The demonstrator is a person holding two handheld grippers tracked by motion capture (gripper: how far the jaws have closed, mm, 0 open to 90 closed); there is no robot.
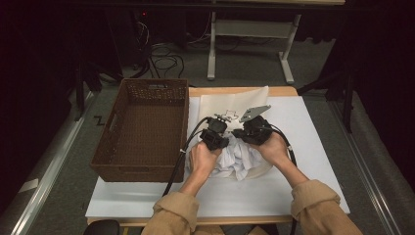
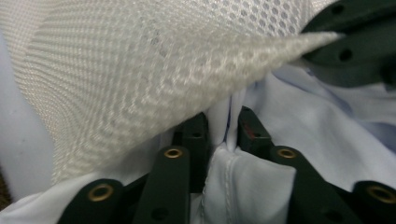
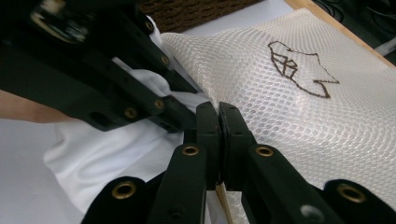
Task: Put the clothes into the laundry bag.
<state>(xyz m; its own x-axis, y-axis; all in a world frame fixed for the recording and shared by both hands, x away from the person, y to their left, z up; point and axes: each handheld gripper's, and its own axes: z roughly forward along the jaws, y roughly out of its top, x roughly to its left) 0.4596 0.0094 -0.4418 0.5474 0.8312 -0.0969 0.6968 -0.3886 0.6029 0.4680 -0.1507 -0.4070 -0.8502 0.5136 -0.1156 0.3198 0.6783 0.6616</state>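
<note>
A white mesh bag (image 1: 230, 104) lies on the table behind a crumpled white garment (image 1: 237, 159). My left gripper (image 1: 215, 137) is shut on a fold of the garment (image 2: 252, 186), which runs up between its jaws (image 2: 225, 123) under the lifted mesh bag (image 2: 140, 70). My right gripper (image 1: 252, 131) is just to its right, jaws pressed together (image 3: 218, 109) on the edge of the mesh bag (image 3: 289, 107), holding that edge up. In the right gripper view the left gripper (image 3: 116, 70) reaches in over the garment (image 3: 107, 158). The bag carries a dark line drawing (image 3: 299, 67).
A brown wicker basket (image 1: 154, 84) stands at the left of the table, close beside the left hand. White sheet (image 1: 313, 147) covers the tabletop, bare to the right and in front of the hands. Beyond the table are cables and a stand's legs (image 1: 211, 58) on the floor.
</note>
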